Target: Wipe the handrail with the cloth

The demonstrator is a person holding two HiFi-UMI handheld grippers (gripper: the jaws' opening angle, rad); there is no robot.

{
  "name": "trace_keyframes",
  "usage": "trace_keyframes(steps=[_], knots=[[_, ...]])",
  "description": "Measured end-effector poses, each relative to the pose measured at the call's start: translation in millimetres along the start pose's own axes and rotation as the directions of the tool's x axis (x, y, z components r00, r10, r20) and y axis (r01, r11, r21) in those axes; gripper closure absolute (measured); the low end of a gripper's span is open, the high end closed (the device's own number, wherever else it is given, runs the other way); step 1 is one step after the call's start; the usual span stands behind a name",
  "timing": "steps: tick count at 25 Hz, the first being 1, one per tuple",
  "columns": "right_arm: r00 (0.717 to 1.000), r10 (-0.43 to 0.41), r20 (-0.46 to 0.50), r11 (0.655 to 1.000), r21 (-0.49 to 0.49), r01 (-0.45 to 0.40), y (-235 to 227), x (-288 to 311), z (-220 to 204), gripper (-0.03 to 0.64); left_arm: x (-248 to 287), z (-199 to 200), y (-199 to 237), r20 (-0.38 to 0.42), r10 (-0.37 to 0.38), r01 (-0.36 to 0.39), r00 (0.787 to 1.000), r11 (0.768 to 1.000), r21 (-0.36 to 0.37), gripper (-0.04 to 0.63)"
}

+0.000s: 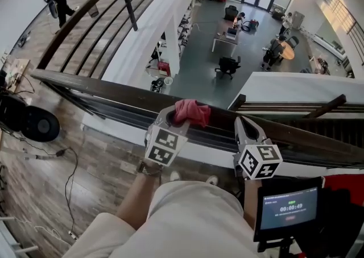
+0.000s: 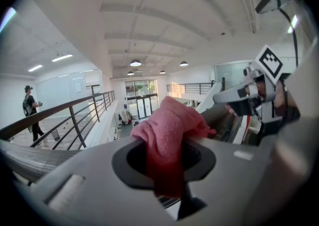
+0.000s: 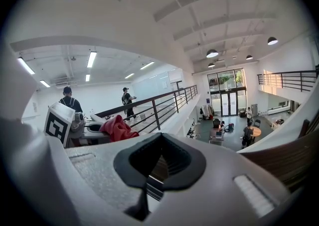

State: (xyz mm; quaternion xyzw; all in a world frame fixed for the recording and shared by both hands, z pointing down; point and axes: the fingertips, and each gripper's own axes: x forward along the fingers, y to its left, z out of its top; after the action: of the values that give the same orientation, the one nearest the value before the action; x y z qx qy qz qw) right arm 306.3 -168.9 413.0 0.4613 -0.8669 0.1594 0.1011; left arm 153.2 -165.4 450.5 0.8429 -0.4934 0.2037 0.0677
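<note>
Handrail first: its long axis runs across in front of me from left to right, dipping a little toward the right. It is a flat-topped bar of dark brown wood with a dull sheen, and thin dark metal bars run along beneath it.

My left tongs are clamped on the cloth, a soft pink-red rag bunched into a loose lump. In the left gripper view the cloth fills the gap between the jaws and bulges out past the tips, with a fold hanging down inside. The lump sits on top of the rail, just ahead of those tongs.

My right tongs lie over the rail to the right of the cloth, apart from it. Their grey, grainy jaws are pressed together with nothing between them. I cannot tell whether their tips touch the wood.
</note>
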Motion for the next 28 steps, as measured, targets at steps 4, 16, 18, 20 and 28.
trace_keyframes(steps=[4,16,18,20,28], knots=[[1.0,-0.023,0.017,1.0,0.008,0.023,7.6,4.6,-0.3,0.614,-6.7,-7.4,15.8,-0.005,-0.005,0.005,1.0,1.0,0.006,0.494],[0.997,-0.079,0.011,0.997,0.022,0.079,25.6,3.5,-7.4,0.614,-29.2,-18.9,61.3,0.009,0.017,-0.017,1.0,1.0,-0.017,0.494],[0.996,-0.089,0.004,0.996,0.023,0.089,25.6,2.0,-7.8,0.614,-31.7,-19.7,71.1,0.004,0.028,-0.028,1.0,0.999,-0.035,0.494],[0.995,-0.096,-0.005,0.995,0.022,0.096,24.9,2.6,-8.4,0.615,-33.2,-20.9,83.1,-0.004,0.044,-0.044,0.999,0.997,-0.06,0.494],[0.995,-0.104,0.001,0.994,0.037,0.104,13.4,1.4,-8.5,0.614,-33.9,-22.4,107.5,-0.057,0.094,-0.099,0.994,0.989,-0.109,0.494]])
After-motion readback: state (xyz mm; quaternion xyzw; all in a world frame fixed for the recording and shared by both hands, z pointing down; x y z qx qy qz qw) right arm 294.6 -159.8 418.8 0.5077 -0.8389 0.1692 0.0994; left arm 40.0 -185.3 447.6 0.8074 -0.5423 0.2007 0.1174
